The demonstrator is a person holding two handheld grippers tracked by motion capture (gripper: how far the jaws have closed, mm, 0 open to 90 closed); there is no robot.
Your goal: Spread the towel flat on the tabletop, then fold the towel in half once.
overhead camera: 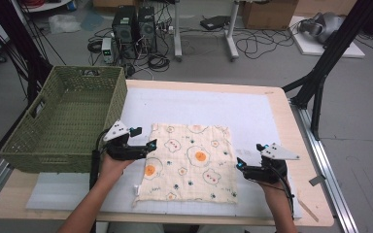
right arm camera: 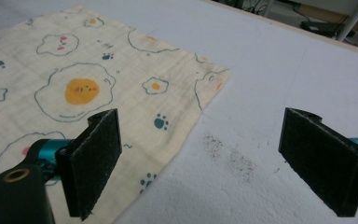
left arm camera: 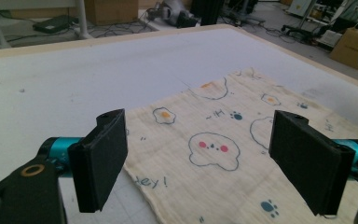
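A cream cloth (overhead camera: 192, 162) printed with fried eggs and paw marks lies flat on the white mat (overhead camera: 199, 104). My left gripper (overhead camera: 144, 137) hovers at the cloth's left edge with its jaws wide apart and nothing between them. In the left gripper view the cloth (left arm camera: 214, 140) lies below the gap of that open gripper (left arm camera: 200, 144). My right gripper (overhead camera: 250, 155) is open just off the cloth's right edge. In the right gripper view its left pad sits over the cloth (right arm camera: 74, 70) and its right pad over bare mat, the gripper (right arm camera: 205, 149) holding nothing.
A green woven basket (overhead camera: 53, 155) stands on the table's left side, close to my left hand. The wooden table edge (overhead camera: 279, 97) borders the mat. Black frame posts (overhead camera: 320, 73) rise at the right; computers and cables lie on the floor beyond.
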